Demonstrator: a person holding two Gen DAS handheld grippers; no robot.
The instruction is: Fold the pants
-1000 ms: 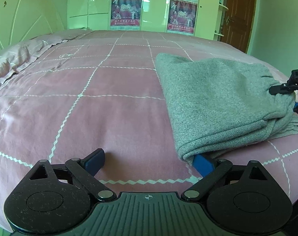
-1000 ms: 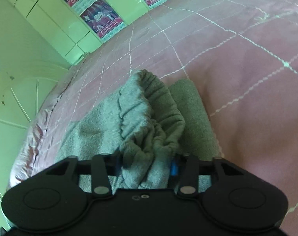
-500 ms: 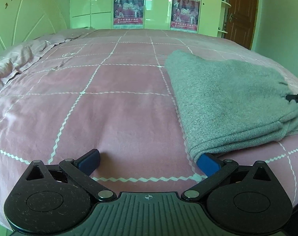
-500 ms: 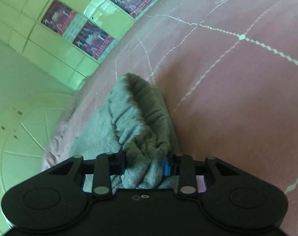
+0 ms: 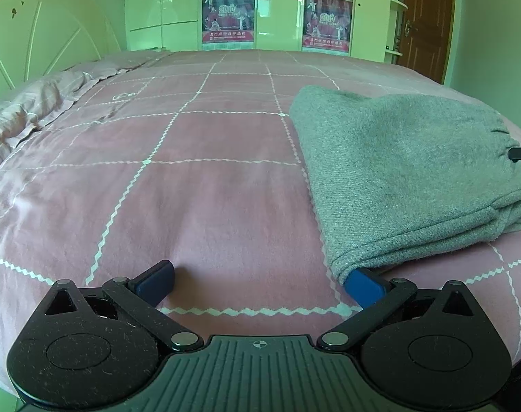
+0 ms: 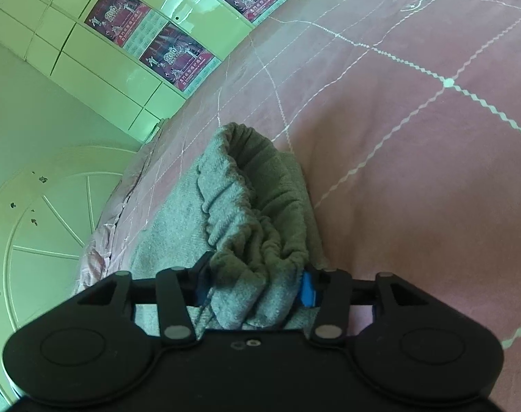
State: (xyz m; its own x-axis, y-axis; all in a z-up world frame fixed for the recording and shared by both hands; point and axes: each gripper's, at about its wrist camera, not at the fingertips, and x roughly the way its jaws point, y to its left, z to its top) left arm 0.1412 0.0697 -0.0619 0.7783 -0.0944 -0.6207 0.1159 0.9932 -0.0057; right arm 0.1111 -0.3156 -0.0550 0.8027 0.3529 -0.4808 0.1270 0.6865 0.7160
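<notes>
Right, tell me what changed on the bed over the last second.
The right tool has just been opening: its pads have spread apart, with the bunched elastic waistband of the grey pants still between them. The folded pants have settled flatter on the pink bedspread. The left tool stays wide open, one pad under the pants' near corner.

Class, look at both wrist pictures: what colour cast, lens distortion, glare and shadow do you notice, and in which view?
Left wrist view: green cast on the walls; the fisheye bows the pink bedspread into a dome, with dark corners; a soft shadow lies under the grey pants. Right wrist view: the same cast, the horizon steeply tilted, bright glare on the glossy wardrobe doors, and the gripper body in the foreground is nearly black.
</notes>
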